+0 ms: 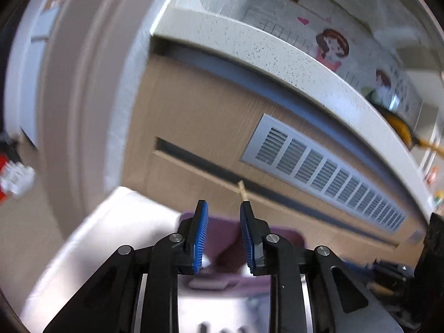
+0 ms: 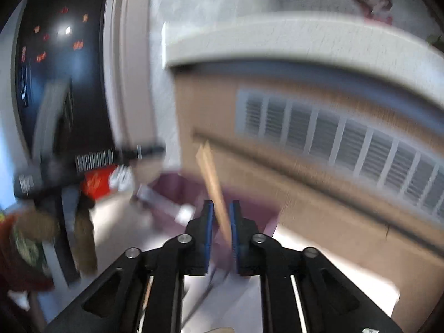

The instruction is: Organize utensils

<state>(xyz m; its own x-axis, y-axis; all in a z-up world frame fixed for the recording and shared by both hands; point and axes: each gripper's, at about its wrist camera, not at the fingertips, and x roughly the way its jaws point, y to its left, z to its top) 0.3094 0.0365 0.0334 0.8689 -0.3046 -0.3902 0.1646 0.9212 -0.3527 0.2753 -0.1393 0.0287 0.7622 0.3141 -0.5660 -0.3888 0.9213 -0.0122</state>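
My right claw (image 2: pixel 221 213) has a wooden stick (image 2: pixel 213 183) between slack pads, hovering over the purple bin (image 2: pixel 177 191), presumably to drop it. Left claw (image 1: pixel 223 213) is open and empty.

A pale wooden stick-like utensil (image 2: pixel 213 186), blurred, stands steeply tilted with its top leaning left, its lower part between the blue pads of the right tool (image 2: pixel 221 222), above a purple open-topped container (image 2: pixel 177 191) that sits on a white surface.
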